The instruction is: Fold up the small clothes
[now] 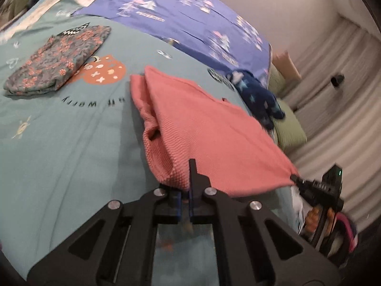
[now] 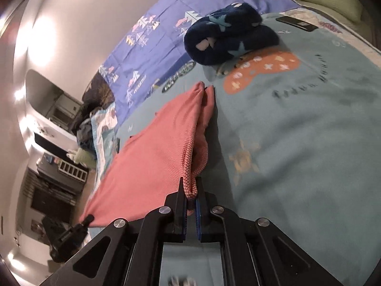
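So both grippers have a corner each of the pink knit top (image 1: pixel 202 128), which is stretched out between them just above the teal bedspread (image 1: pixel 71 155). The left gripper (image 1: pixel 187 190) is clenched on the near hem corner, and the right gripper (image 2: pixel 190 197) is pinched tight on a bunched bit of the knit edge at the other corner. The far end of the top sits on the bedspread with a sleeve tucked under along one side, so I'd say this is mid-fold: sides are in, and the bottom edge is lifted to go over.

Next move, as I read it, is carrying both corners together toward the far end of the top and laying the edge down square, keeping the cloth taut so it doesn't sag or twist.

Other stuff: a flowery folded piece (image 1: pixel 57 59) lies well off to the left of the top, looks done already. A navy starry fleece thing (image 2: pixel 228 35) sits just past the top's far end, heaped up and close enough to get in the way if the fold overshoots. A dark phone (image 2: pixel 296 23) lies further beyond that.
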Tool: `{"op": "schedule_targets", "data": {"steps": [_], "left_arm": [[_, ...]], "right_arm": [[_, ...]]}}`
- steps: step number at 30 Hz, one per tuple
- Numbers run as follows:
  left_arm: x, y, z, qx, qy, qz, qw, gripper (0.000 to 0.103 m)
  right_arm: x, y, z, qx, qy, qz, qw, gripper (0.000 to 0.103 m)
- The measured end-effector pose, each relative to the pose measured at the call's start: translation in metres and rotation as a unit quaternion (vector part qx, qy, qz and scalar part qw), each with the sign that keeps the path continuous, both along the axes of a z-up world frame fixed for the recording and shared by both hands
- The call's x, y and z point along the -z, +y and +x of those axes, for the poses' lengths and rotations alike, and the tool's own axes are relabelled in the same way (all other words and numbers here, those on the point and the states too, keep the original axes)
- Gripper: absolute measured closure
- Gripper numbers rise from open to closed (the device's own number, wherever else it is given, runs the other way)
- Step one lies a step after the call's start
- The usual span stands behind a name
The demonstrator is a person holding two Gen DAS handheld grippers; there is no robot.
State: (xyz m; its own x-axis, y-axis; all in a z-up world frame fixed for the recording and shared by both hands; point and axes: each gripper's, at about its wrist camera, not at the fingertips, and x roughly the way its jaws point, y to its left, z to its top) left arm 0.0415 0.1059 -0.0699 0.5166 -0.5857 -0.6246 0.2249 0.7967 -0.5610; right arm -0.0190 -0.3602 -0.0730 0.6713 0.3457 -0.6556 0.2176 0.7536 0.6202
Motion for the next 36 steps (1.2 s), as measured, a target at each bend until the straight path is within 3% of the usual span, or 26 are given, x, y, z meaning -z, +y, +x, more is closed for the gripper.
{"op": "schedule_targets", "data": {"steps": [6,9,11,13,15,19,24,28,31,32,33,34,35,36], "left_arm": [[0.024,0.013,-0.052,0.013,0.047,0.033,0.9983,0.097],[0.034,0.025,-0.055,-0.022,0.061,0.063,0.9959,0.081],[0.027,0.034,-0.055,-0.060,0.046,0.088,0.9932,0.075],[0.015,0.040,-0.051,-0.079,0.016,0.101,0.9916,0.066],[0.000,0.037,-0.036,-0.085,-0.026,0.113,0.9896,0.056],[-0.011,0.014,0.013,-0.068,-0.065,0.140,0.9857,0.050],[0.001,-0.020,0.086,-0.034,-0.052,0.173,0.9829,0.049],[0.015,-0.029,0.120,-0.042,-0.033,0.190,0.9803,0.035],[0.025,-0.035,0.136,-0.031,-0.031,0.182,0.9824,0.035],[0.027,-0.039,0.141,-0.028,-0.032,0.177,0.9833,0.035],[0.029,-0.040,0.144,-0.026,-0.030,0.173,0.9841,0.037],[0.031,-0.042,0.147,-0.024,-0.028,0.167,0.9853,0.058],[0.032,-0.042,0.149,-0.019,-0.027,0.155,0.9873,0.100],[0.032,-0.041,0.150,-0.019,-0.023,0.138,0.9900,0.097]], "right_arm": [[0.031,0.008,-0.066,-0.015,0.082,0.000,0.997,0.098],[0.043,0.010,-0.071,-0.035,0.124,-0.050,0.990,0.095],[0.035,0.002,-0.071,-0.024,0.122,-0.038,0.991,0.088],[0.016,-0.010,-0.066,-0.006,0.085,-0.043,0.995,0.077],[-0.003,-0.016,-0.051,0.000,0.045,-0.074,0.996,0.061],[-0.018,-0.017,-0.001,-0.011,0.007,-0.131,0.991,0.059],[0.000,-0.012,0.072,-0.044,0.013,-0.120,0.992,0.059],[0.015,-0.011,0.105,-0.065,0.023,-0.116,0.991,0.059],[0.024,-0.009,0.115,-0.082,0.016,-0.113,0.990,0.060],[0.025,-0.006,0.117,-0.086,0.014,-0.119,0.989,0.073],[0.025,-0.004,0.118,-0.087,0.011,-0.132,0.987,0.101],[0.025,-0.001,0.117,-0.088,0.008,-0.143,0.986,0.100],[0.022,0.001,0.114,-0.085,-0.001,-0.148,0.985,0.100],[0.016,0.002,0.109,-0.080,-0.014,-0.153,0.985,0.100]]}}
